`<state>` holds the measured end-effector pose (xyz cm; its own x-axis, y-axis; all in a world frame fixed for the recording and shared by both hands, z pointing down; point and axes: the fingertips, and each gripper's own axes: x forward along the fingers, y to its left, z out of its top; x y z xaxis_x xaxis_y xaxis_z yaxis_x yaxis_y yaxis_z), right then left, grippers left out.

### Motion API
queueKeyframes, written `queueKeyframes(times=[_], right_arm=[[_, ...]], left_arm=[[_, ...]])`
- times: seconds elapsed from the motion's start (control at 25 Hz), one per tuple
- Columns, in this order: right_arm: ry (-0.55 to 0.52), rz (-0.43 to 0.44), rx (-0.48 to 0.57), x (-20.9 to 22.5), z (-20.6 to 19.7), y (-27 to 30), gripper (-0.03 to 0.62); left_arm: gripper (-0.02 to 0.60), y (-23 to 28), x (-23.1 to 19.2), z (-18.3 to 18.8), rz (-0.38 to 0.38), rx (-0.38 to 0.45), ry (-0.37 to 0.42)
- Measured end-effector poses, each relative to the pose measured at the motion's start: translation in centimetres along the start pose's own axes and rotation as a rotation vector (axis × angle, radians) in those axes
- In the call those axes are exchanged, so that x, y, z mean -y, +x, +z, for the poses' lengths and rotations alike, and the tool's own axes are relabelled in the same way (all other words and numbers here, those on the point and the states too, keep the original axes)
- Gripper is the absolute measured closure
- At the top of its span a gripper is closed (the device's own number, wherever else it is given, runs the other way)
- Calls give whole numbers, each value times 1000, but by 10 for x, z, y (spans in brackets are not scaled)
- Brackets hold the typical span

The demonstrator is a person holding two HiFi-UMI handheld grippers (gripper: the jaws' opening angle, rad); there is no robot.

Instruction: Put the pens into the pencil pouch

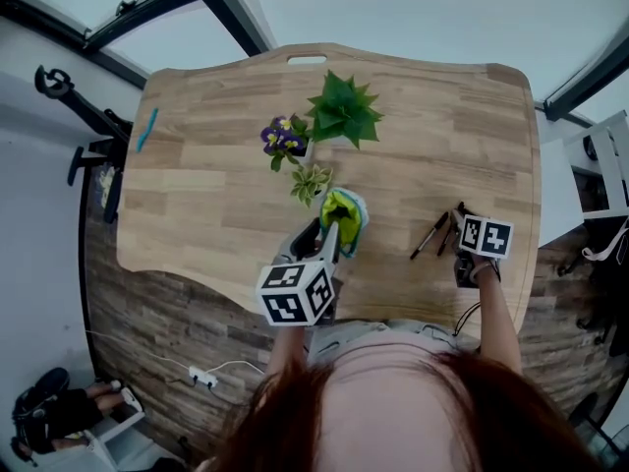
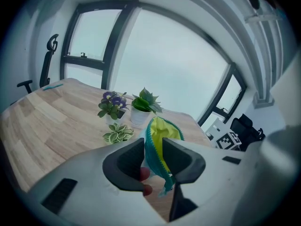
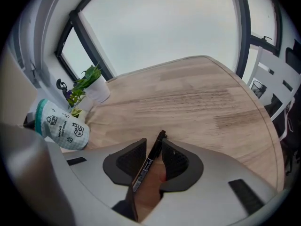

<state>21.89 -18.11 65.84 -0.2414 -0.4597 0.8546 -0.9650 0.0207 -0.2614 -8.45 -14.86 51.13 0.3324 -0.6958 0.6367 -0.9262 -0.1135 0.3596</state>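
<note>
My left gripper [image 1: 331,236] [image 2: 153,150] is shut on the teal zipper edge of the pencil pouch [image 1: 345,213] [image 2: 163,134], holding it up off the table with its mouth open and the yellow lining showing. The right gripper view shows the pouch [image 3: 61,126] white outside with small drawings. My right gripper [image 1: 458,232] [image 3: 154,148] points down at the table's right side, open. A black pen [image 3: 148,161] lies slantwise between its jaws, and the pads do not press on it. Another black pen [image 1: 429,236] rests on the wood just left of that gripper.
Three potted plants stand mid-table: a green succulent [image 1: 344,111], a purple-flowered one [image 1: 283,138] and a small variegated one [image 1: 311,181]. A teal pen [image 1: 146,129] lies at the far left edge. The wooden table [image 1: 216,195] ends close to my body.
</note>
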Motion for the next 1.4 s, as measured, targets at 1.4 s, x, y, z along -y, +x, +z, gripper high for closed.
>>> queueKeyframes(times=[1.4], right_arm=[[-36, -34, 178, -18, 31, -36, 540]], left_arm=[[538, -1, 2, -9, -20, -28, -58]])
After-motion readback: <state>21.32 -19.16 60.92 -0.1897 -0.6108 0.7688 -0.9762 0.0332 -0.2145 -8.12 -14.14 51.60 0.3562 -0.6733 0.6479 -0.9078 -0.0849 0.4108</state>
